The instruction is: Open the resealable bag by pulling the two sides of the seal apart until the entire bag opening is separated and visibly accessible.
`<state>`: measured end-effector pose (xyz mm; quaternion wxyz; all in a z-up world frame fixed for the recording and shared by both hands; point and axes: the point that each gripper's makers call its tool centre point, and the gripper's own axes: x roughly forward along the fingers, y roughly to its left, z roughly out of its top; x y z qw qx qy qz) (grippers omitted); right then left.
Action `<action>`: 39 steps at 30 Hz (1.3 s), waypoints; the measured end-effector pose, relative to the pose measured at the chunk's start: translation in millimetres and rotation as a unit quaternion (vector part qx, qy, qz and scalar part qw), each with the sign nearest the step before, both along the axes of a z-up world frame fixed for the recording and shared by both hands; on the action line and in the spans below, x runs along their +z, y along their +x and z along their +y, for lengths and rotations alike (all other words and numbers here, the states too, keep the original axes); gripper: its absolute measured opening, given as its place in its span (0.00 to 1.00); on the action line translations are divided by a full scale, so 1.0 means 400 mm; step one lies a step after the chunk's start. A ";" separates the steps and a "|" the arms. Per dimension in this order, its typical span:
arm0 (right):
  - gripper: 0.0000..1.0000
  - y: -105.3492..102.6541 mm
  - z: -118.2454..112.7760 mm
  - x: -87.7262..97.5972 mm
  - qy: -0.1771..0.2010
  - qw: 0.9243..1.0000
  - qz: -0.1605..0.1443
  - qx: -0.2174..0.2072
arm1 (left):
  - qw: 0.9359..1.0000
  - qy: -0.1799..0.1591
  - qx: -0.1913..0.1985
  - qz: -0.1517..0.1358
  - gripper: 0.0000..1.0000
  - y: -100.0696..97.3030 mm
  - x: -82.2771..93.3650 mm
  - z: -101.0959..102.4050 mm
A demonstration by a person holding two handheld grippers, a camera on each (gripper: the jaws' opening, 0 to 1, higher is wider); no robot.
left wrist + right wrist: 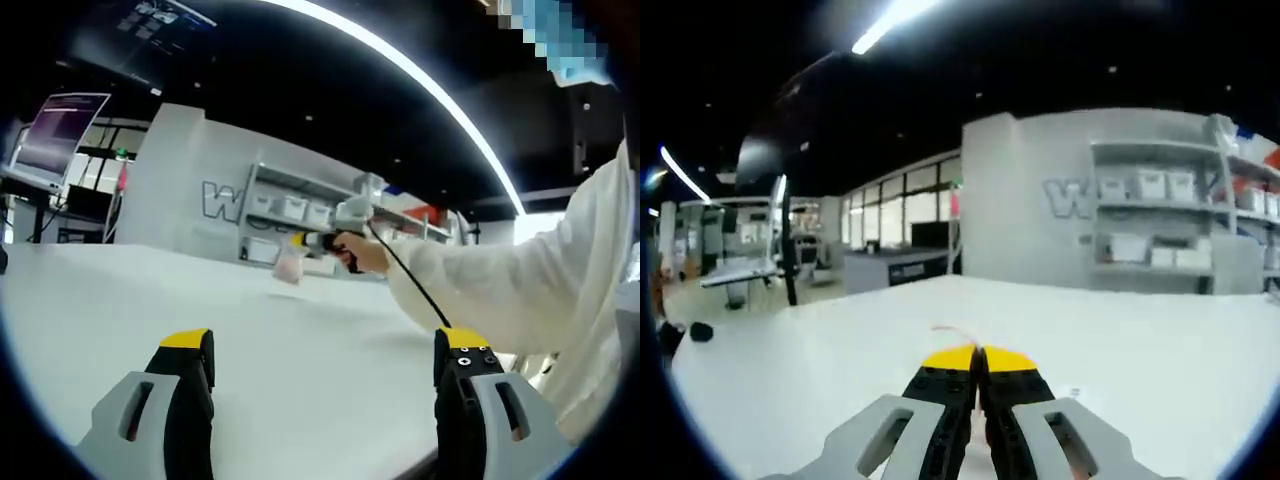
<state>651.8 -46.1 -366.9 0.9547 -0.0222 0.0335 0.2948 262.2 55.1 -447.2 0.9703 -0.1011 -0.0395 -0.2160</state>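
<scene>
Above the white table [300, 350], your right gripper [978, 352] pinches 1 edge of the bag [288, 266] with jaws pressed together while your left gripper [325, 345] waits spread and empty, so pulling 1-sided could likely slip the thin film free.

The yellow-tipped black left gripper [325, 365] stands wide open; the matching right gripper [979, 360], hand-held [364, 252] on a white-sleeved arm [500, 275], is clamped together.
</scene>
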 end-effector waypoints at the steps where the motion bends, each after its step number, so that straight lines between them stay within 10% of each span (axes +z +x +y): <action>1: 0.00 0.010 -0.002 -0.007 -0.017 1.000 -0.005 -0.005 | 1.000 0.001 -0.001 0.000 0.90 0.000 0.000 -0.001; 10: 0.00 0.040 0.025 -0.046 -0.132 0.990 -0.043 -0.026 | 1.000 0.004 -0.003 0.000 0.90 -0.003 0.002 -0.006; 20: 0.00 0.055 0.024 -0.042 -0.153 0.982 -0.092 -0.057 | 1.000 0.006 0.000 0.002 0.90 -0.001 0.001 -0.002; 39: 0.00 0.040 0.063 -0.119 -0.157 0.985 -0.066 -0.041 | 1.000 0.003 0.001 0.003 0.90 -0.001 -0.003 -0.002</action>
